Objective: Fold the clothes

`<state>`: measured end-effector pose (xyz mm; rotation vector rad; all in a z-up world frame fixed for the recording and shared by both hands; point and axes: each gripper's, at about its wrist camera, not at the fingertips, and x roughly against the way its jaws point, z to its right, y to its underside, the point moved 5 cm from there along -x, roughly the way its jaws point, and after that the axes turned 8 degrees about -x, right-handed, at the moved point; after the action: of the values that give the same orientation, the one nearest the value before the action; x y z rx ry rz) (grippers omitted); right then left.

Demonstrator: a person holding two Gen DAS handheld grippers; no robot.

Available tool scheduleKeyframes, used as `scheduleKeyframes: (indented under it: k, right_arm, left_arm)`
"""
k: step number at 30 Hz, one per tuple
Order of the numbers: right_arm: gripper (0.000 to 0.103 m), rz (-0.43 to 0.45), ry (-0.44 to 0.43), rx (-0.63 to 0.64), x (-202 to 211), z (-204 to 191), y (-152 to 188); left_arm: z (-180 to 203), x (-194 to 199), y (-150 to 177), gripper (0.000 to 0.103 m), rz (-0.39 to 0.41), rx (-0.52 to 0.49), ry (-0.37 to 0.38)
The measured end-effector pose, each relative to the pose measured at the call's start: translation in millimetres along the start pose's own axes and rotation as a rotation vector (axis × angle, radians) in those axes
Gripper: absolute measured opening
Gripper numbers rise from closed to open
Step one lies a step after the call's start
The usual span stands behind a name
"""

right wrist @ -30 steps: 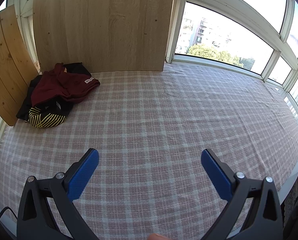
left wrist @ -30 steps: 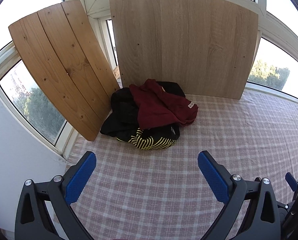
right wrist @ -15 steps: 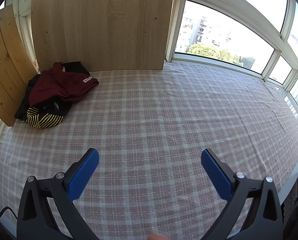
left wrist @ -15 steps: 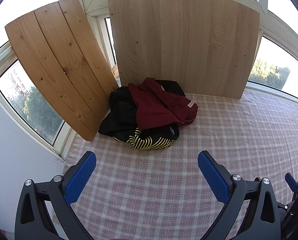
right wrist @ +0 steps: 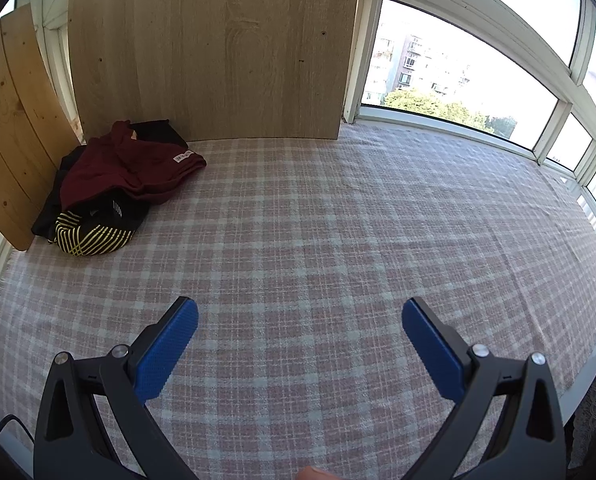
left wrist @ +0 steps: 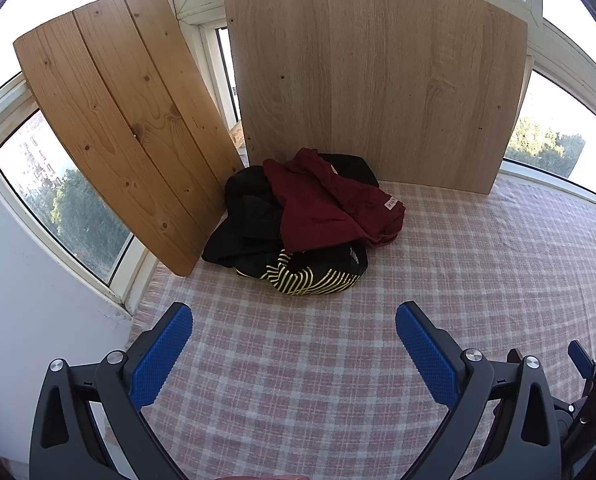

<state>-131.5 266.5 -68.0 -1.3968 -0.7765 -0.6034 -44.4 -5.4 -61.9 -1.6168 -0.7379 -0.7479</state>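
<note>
My left claw (left wrist: 294, 316) hangs wide and empty, aimed at the clothes (left wrist: 305, 228) heaped just ahead of it in the corner where two boards (left wrist: 377, 80) lean. My right claw (right wrist: 299, 314), also wide and empty, has them far ahead to its left, over bare cloth (right wrist: 357, 220) kept free, I judge, for folding. No containers here.

The right tool (right wrist: 299, 326) hung wide open above the plaid cloth (right wrist: 337, 220), holding nothing. A clothes pile (right wrist: 114, 188) lay far left, against two leaning boards (right wrist: 218, 52).
</note>
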Motion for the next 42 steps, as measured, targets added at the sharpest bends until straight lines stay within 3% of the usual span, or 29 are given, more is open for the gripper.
scheduleKeyframes:
  k: [8,13,21,23,32,38,42]
  right_arm:
    - [0.103,0.036,-0.047,0.082,-26.3,-39.4,-16.7]
    - [0.103,0.034,-0.187,0.083,-48.5,-66.3,-42.9]
    - [0.103,0.13,-0.308,0.152,-56.7,-99.3,-72.6]
    - [0.103,0.12,-0.317,0.16,-61.0,-104.5,-73.1]
    - [0.103,0.039,-0.246,0.119,-81.8,-103.8,-70.9]
    - [0.103,0.012,-0.363,-0.015,-85.2,-84.6,-75.1]
    - [0.103,0.058,-0.447,-0.028,-87.3,-83.4,-80.1]
  left_arm:
    - [-20.6,-37.9,8.9,0.103,-0.039,0.018,-0.027]
    - [-32.9,-62.9,-4.0,0.103,0.026,0.06,0.023]
    - [-54.5,-85.3,-18.9,0.102,0.126,0.112,0.052]
    - [-55.0,-86.8,-21.2,0.102,0.137,0.098,0.045]
    - [-55.7,-99.5,-25.8,0.101,0.128,0.115,0.029]
    - [-53.3,-93.8,-29.4,0.102,0.187,0.135,0.071]
    - [-61.8,-98.0,-32.5,0.102,0.188,0.203,0.087]
